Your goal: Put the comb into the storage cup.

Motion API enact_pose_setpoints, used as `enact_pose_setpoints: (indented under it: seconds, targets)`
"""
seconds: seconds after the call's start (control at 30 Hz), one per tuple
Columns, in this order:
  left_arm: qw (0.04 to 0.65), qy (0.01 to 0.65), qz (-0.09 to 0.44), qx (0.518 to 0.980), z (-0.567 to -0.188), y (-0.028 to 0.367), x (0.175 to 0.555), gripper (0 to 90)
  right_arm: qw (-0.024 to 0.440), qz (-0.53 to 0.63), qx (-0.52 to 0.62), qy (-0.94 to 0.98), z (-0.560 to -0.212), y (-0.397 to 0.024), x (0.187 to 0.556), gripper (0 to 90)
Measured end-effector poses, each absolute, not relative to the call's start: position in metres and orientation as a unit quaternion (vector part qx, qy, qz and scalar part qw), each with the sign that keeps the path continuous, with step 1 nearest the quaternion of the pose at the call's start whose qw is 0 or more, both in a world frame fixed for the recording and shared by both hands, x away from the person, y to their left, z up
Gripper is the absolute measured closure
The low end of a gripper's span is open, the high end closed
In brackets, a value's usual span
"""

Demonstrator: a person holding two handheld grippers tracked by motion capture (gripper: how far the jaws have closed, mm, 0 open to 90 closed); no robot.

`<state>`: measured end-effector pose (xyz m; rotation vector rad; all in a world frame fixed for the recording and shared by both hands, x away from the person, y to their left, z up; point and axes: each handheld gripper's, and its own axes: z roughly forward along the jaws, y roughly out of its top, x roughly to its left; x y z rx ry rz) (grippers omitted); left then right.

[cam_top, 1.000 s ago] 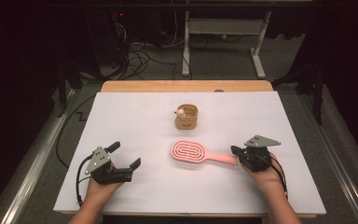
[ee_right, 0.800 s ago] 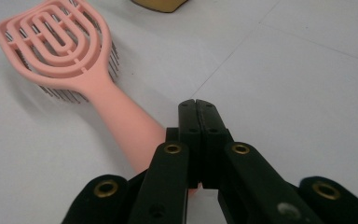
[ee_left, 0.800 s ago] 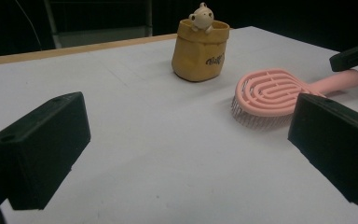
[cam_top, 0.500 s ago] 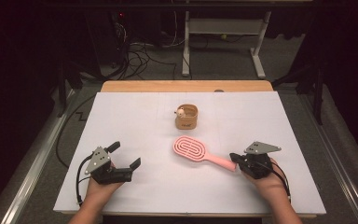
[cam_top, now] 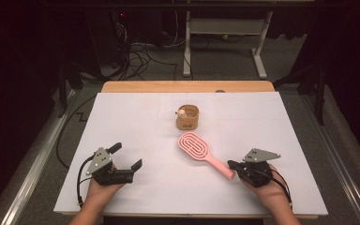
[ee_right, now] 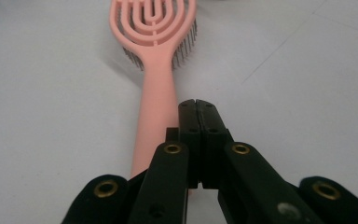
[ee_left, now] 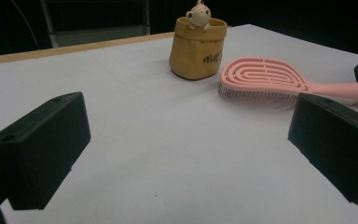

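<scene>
**Hairbrush at table centre, right gripper closed beside its handle**

Hairbrush (cam_top: pixel 201 152), pink plastic, lies flat on the white table cover (cam_top: pixel 136 117) with its bristles facing down. In the high view its oval, slotted head points up and to the left, toward the middle of the table; its handle runs down and to the right, and the handle end lies at the tip of the right gripper (cam_top: pixel 232 166).

Right gripper: in the right gripper view (ee_right: pixel 198 103) both black jaws are pressed together with no gap and nothing between them. The closed tips sit against the right side of the handle, above its end part. The handle passes along the left of the jaws and under the left linkage arm. The brush is not gripped; whether the jaws actually touch the handle cannot be told.

Beyond the brush head, near it but apart, stands a small tan pouch-shaped holder (cam_top: pixel 188 117) with a little pale figurine (ee_left: pixel 198 13) peeking over its rim.

Left gripper (cam_top: pixel 125 156): positioned well apart from the brush, at the near left of the table. Its jaws stand wide apart and hold nothing. In the left gripper view the bare cover lies between them, with holder and brush farther off.
</scene>
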<state>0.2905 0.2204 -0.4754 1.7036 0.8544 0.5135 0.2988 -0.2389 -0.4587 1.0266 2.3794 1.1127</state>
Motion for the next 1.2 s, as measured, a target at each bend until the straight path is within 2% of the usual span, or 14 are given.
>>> enact_pose_setpoints:
  seconds: [0.33, 0.5, 0.7, 0.77, 1.1, 1.17, 1.2]
  targets:
    - [0.557, 0.349, 0.213, 0.723, -0.476, 0.22, 0.29, 0.0, 0.173, 0.41, 0.375, 0.813, -0.455, -0.245, 0.292, 90.0]
    - [0.562, 0.351, 0.214, 0.718, -0.475, 0.221, 0.289, 1.9, 0.185, 0.421, 0.392, 0.797, -0.454, -0.251, 0.291, 81.1]
    - [0.557, 0.357, 0.214, 0.719, -0.475, 0.222, 0.29, 0.0, 0.192, 0.438, 0.412, 0.776, -0.451, -0.257, 0.291, 58.8]
    - [0.554, 0.358, 0.213, 0.72, -0.475, 0.222, 0.292, 0.0, 0.2, 0.44, 0.421, 0.768, -0.45, -0.259, 0.292, 46.2]
    - [0.55, 0.355, 0.223, 0.722, -0.476, 0.22, 0.291, 0.0, 0.205, 0.444, 0.418, 0.765, -0.452, -0.252, 0.292, 12.4]
    - [0.552, 0.357, 0.223, 0.72, -0.476, 0.221, 0.291, 0.0, 0.206, 0.447, 0.418, 0.764, -0.452, -0.249, 0.292, 0.2]
    - [0.552, 0.357, 0.223, 0.72, -0.476, 0.221, 0.291, 0.0, 0.206, 0.447, 0.418, 0.764, -0.452, -0.249, 0.292, 0.2]
